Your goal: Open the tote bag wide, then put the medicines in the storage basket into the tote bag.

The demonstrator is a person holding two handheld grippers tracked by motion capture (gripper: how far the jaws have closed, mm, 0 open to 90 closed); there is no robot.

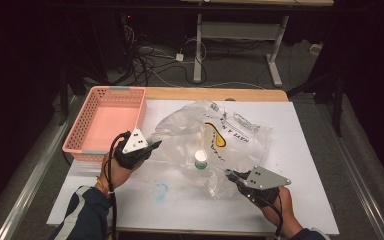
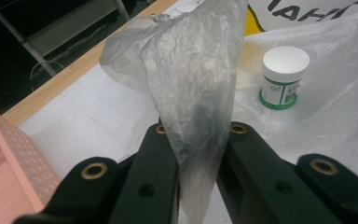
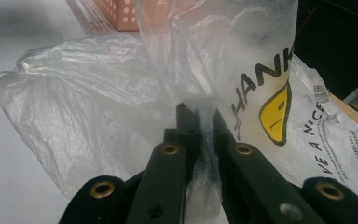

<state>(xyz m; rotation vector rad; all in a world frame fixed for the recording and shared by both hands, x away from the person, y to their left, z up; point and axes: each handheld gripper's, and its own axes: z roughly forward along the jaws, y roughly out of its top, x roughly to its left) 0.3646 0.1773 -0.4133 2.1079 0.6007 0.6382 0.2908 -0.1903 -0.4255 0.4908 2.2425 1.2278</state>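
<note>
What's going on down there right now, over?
Left gripper and right gripper both clamped on plastic bag. Small jar beside it. Nothing blocking.

Open bench near me, clutter ahead

The pink basket [image 1: 107,120] blocks my left; the crumpled plastic bag [image 1: 215,140] and, I think, a small jar [image 1: 200,160] fill the middle; white bench [image 1: 300,150] right lies free.

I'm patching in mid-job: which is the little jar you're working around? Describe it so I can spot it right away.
Find the white sheet covering the table, then the crumpled clear plastic bag with the yellow face print lying on it. The jar stands upright near the bag's near edge, between the left gripper and right gripper, each pinching the bag. It is small, with a white lid and a green-trimmed label.
</note>
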